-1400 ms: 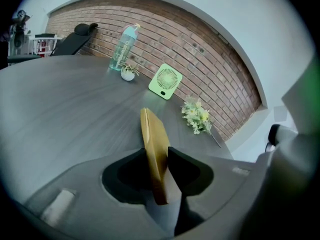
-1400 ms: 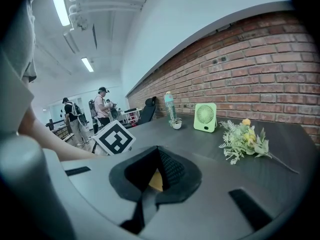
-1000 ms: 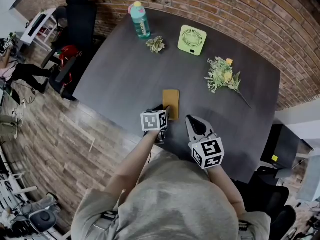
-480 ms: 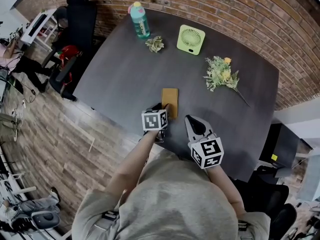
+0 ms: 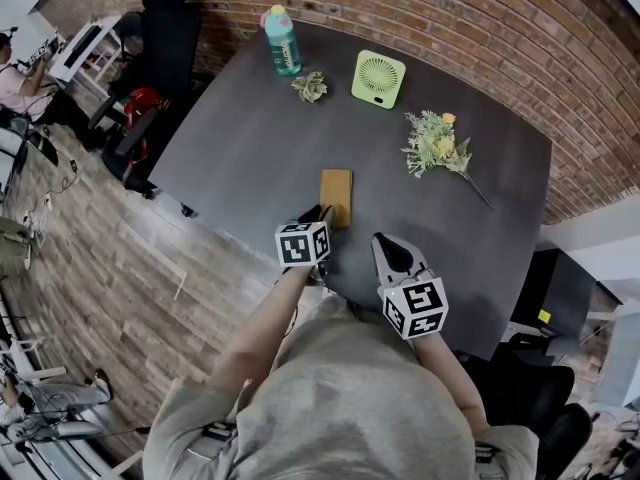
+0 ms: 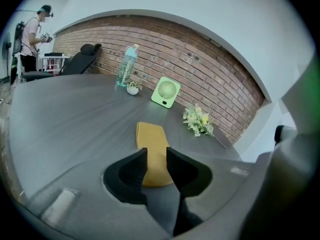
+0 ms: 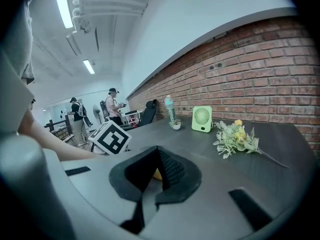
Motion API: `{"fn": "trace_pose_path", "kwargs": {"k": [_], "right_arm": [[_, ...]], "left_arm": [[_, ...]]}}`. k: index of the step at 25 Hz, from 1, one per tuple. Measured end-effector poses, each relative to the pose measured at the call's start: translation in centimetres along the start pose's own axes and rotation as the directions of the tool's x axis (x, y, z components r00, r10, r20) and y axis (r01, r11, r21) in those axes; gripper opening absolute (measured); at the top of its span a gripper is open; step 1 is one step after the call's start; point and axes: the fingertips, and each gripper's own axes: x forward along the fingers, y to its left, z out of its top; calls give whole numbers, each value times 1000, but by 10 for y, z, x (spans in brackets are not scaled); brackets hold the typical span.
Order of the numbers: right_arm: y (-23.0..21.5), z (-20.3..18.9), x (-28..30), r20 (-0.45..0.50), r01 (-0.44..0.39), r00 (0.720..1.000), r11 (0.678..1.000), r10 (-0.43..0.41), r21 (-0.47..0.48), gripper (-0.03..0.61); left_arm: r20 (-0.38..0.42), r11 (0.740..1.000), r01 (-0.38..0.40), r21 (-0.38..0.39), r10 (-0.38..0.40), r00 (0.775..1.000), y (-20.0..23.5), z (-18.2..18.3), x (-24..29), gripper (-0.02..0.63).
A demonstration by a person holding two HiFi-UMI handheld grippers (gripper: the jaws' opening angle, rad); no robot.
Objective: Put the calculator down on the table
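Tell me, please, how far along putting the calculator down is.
Done: the calculator lies flat on the table. In hand: nothing; the left tongs have just been closing, yet stand apart, the calculator showing through their gap unpressed. Left: probably only to draw the tongs away.

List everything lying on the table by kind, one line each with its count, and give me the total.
calculator: 1
water bottle: 1
desk fan: 1
small potted plant: 1
bunch of flowers: 1
Total: 5
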Motion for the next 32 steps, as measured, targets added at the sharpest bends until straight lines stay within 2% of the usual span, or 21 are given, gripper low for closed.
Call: {"fn": "trace_pose_path", "kwargs": {"k": [12,21,32], "right_arm": [[12,-17,-57,26,-26,999,1000,26,-15,2],[27,-36,-103,41,-54,998,998,55,-26,2],[48,-70,-158,47,-68,997,997,69,-29,2]], "left_arm": [[129,999,23,-40,-18,991,-50,-17,-73,43],[223,997,58,-45,-47,974,-88,-39,-142,26],[260,995,92,-46,-77,962,-124,-92,-207,23]]}}
